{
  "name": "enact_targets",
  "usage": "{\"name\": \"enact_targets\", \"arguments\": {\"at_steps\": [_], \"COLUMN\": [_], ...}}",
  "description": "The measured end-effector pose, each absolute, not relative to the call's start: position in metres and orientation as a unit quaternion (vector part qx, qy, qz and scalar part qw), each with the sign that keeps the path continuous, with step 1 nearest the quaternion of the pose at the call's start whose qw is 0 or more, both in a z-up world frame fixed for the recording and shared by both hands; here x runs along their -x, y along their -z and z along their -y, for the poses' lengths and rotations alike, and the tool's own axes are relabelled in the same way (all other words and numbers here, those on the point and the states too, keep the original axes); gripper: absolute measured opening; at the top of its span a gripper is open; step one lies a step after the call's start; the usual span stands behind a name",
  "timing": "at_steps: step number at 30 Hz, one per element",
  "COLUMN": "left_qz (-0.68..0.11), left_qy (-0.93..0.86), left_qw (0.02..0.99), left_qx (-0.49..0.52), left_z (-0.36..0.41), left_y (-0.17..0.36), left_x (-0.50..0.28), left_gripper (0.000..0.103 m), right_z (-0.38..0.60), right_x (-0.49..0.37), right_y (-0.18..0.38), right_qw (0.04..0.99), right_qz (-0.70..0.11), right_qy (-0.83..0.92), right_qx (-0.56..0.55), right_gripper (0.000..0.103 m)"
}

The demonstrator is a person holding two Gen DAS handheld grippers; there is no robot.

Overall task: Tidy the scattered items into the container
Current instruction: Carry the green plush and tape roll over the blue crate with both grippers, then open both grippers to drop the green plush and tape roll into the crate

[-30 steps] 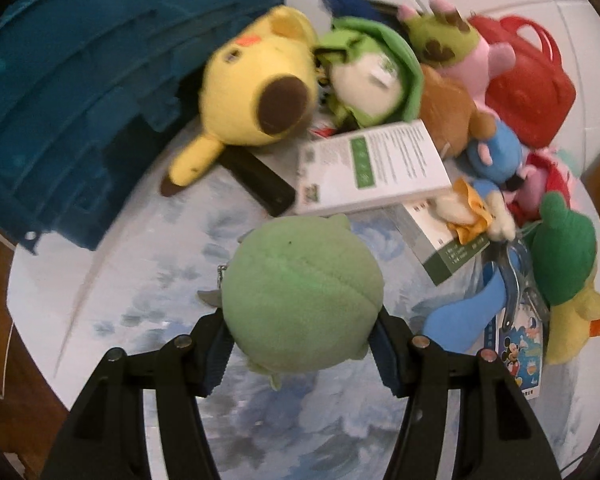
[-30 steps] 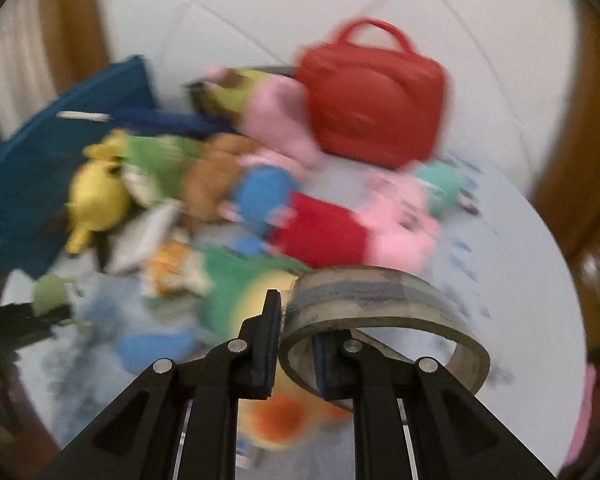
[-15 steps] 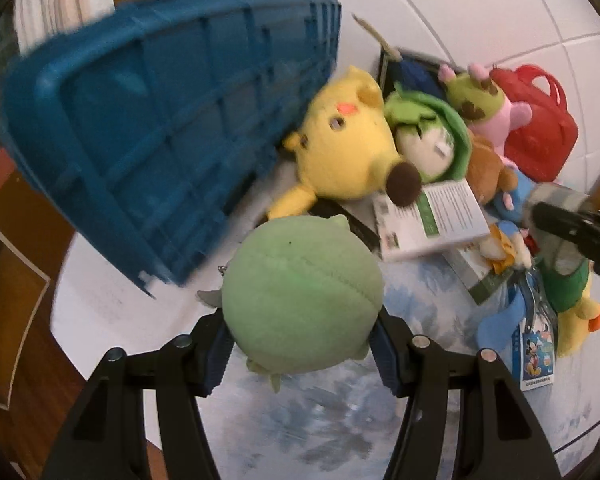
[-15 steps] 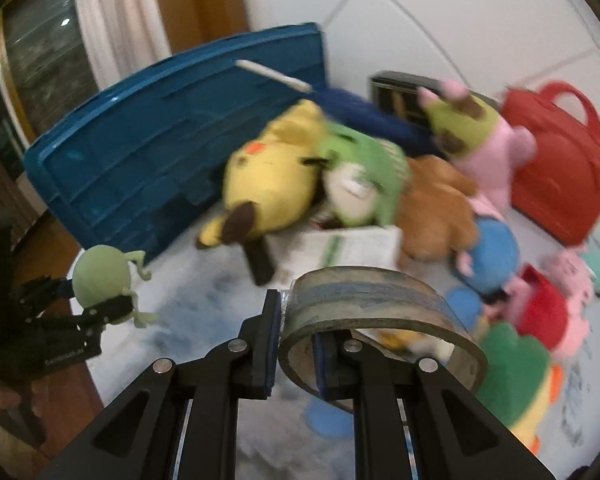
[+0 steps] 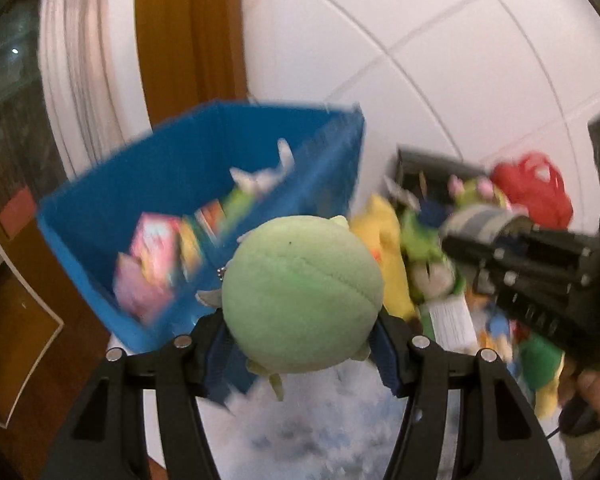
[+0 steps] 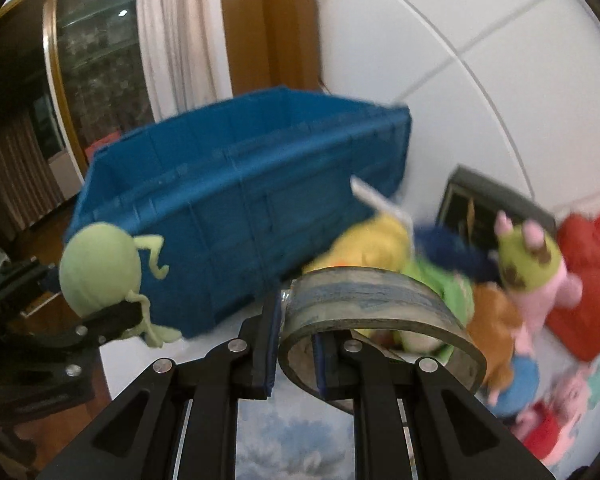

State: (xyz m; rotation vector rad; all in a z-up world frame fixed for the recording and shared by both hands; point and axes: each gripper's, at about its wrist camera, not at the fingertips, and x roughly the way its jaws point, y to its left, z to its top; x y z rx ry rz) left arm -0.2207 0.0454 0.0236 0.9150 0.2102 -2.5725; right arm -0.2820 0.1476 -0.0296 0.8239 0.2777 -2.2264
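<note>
Carry step: left gripper (image 5: 302, 354) clamps green plush (image 5: 302, 296), right gripper (image 6: 296, 354) pinches tape roll (image 6: 380, 320). Next: clear blue bin (image 6: 236, 184) rim, release inside.

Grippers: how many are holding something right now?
2. The left gripper clamps a round green plush beside the blue crate. The right gripper pinches the wall of a tape roll above the toy pile.

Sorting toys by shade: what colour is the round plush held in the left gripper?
Pale green round plush, clearest in the left wrist view.
</note>
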Motion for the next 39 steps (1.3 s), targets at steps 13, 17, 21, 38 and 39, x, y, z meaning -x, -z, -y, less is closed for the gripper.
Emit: {"name": "enact_targets", "arguments": {"at_steps": [13,17,21,38,39], "left_qz": [-0.066,-0.071,-0.076,-0.064,-0.064], "left_qy": [0.903,0.902,0.902,0.904,0.907], "left_qw": [0.248,0.232,0.216,0.179,0.174], "left_qx": [-0.345,-0.356,-0.366,-0.382,-0.377], "left_z": [0.15,0.191,0.214,0.206,0.2], "left_y": [-0.049,-0.034,-0.022,0.001,-0.001], "left_x": [0.263,0.27,0.275,0.271,0.268], "left_gripper": [0.059,0.06,0.068,0.083,0.083], "right_z": [0.034,0.088,0.116,0.093,0.088], "right_x": [0.337,0.351,0.359,0.334,0.331], "right_y": [-0.034,-0.026,-0.015,-0.008,-0.009], "right_qw": [0.423,0.417,0.396,0.332,0.325], "right_qz": [-0.098,-0.11,-0.116,-0.105,-0.102], "right_qy": [0.858,0.855,0.859,0.879,0.884], "right_qx": [-0.274,-0.288,-0.305,-0.325,-0.321], "right_gripper": [0.014,0.014,0.022,0.103,0.103]}}
